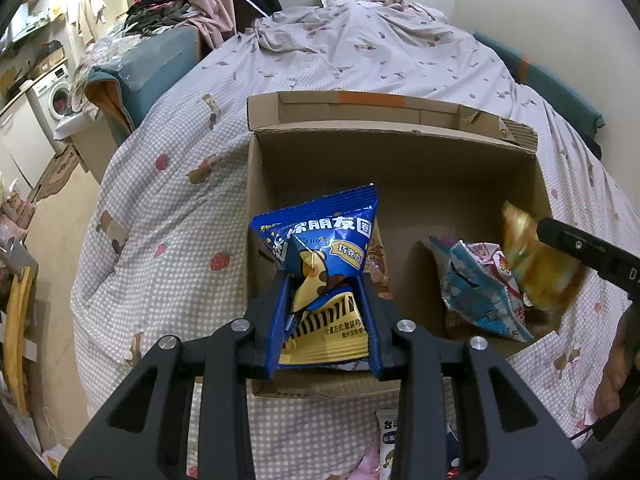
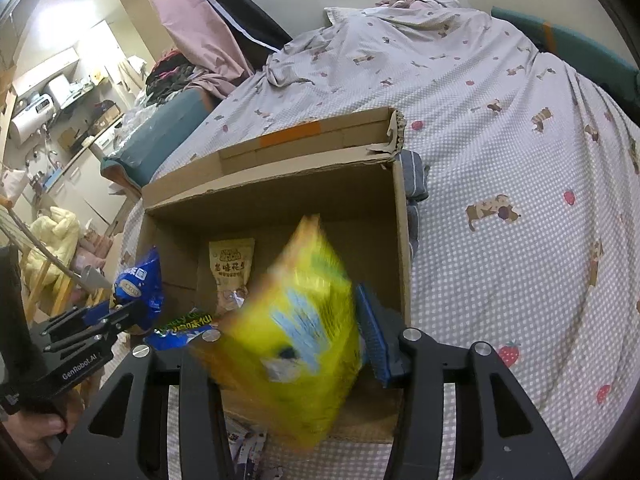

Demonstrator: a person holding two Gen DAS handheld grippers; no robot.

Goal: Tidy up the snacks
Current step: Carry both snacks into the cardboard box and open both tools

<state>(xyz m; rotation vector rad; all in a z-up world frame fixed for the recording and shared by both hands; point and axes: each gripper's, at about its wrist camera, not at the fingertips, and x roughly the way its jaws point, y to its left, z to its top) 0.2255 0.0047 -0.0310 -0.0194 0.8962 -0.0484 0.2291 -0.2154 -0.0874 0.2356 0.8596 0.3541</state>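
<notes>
Only the right wrist view shows a tan pack (image 2: 231, 268) standing inside the box (image 2: 276, 184). Left gripper (image 1: 326, 312) pinches a blue bag (image 1: 320, 240) over the box; right gripper (image 2: 304, 344) clamps a blurred yellow bag (image 2: 292, 340).

even indoor light, fisheye-curved dark edges, yellow snack bag (image 2: 296, 344) smeared by motion blur.
</notes>
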